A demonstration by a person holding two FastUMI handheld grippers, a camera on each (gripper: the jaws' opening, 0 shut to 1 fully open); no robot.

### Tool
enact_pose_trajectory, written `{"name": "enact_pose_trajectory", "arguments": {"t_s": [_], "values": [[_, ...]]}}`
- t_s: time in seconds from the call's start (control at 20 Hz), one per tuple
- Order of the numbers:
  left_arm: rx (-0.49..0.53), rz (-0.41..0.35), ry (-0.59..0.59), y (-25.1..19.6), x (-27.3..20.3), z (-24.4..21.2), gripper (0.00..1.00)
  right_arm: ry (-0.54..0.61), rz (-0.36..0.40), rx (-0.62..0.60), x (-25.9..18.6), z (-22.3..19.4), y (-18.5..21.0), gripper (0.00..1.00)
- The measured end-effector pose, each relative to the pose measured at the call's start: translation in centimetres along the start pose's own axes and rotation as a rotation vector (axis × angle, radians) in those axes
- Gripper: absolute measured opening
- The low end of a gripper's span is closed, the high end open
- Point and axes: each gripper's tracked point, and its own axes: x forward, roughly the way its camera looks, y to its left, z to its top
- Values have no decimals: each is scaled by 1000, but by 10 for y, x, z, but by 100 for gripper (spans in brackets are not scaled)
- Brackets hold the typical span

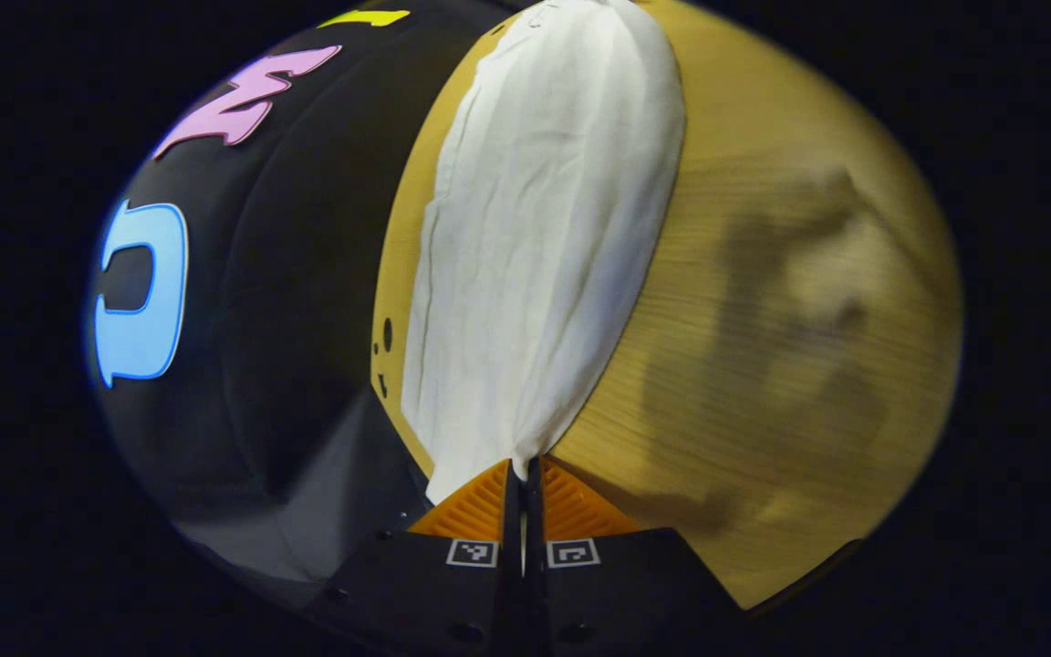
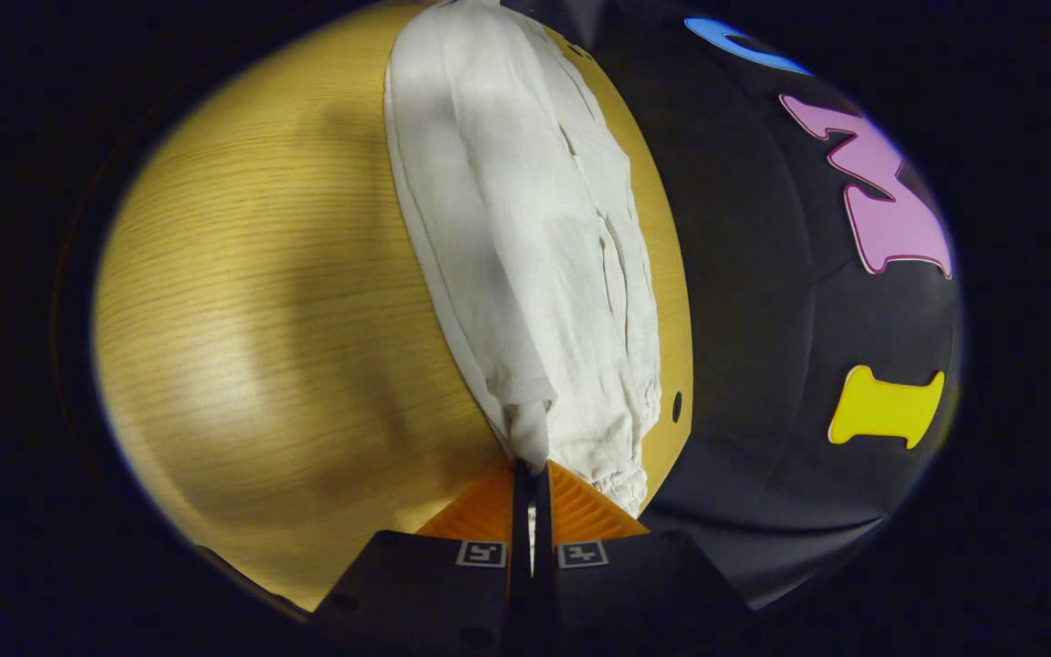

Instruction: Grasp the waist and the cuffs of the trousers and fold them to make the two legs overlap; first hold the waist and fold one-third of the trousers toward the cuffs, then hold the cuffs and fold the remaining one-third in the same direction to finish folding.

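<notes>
White trousers (image 1: pixel 544 228) lie stretched out lengthwise on the wooden table (image 1: pixel 763 365), running away from me in the left gripper view. My left gripper (image 1: pixel 523 470) is shut on the near end of the cloth, which bunches to a point between the fingers. In the right gripper view the trousers (image 2: pixel 525 228) also stretch away along the table (image 2: pixel 261 319). My right gripper (image 2: pixel 532 473) is shut on a pinch of fabric at their near end, beside a gathered, elastic-looking hem (image 2: pixel 626 484). Which end is the waist I cannot tell.
The trousers lie close to the table's edge (image 1: pixel 393 274) by the black booth wall (image 1: pixel 288 274). A small dark hole (image 2: pixel 677 406) marks the tabletop near that edge. Bare wood with soft shadows (image 1: pixel 763 274) spreads on the trousers' other side.
</notes>
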Motion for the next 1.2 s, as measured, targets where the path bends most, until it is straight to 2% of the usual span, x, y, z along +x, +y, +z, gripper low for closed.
{"name": "enact_pose_trajectory", "arguments": {"t_s": [0.3,0.5,0.7,1.05,1.2], "values": [[-179,58,10,34,4,4,5,-18,-148,165,-16,13,-58,5],[-310,116,11,71,14,19,5,-17,-236,279,-6,22,-103,5],[-370,136,7,98,38,31,5,1,-259,374,13,24,-127,5],[-466,169,35,122,86,51,5,47,-249,419,60,28,-129,5],[-483,146,54,122,111,57,5,74,-234,485,81,25,-126,5]]}}
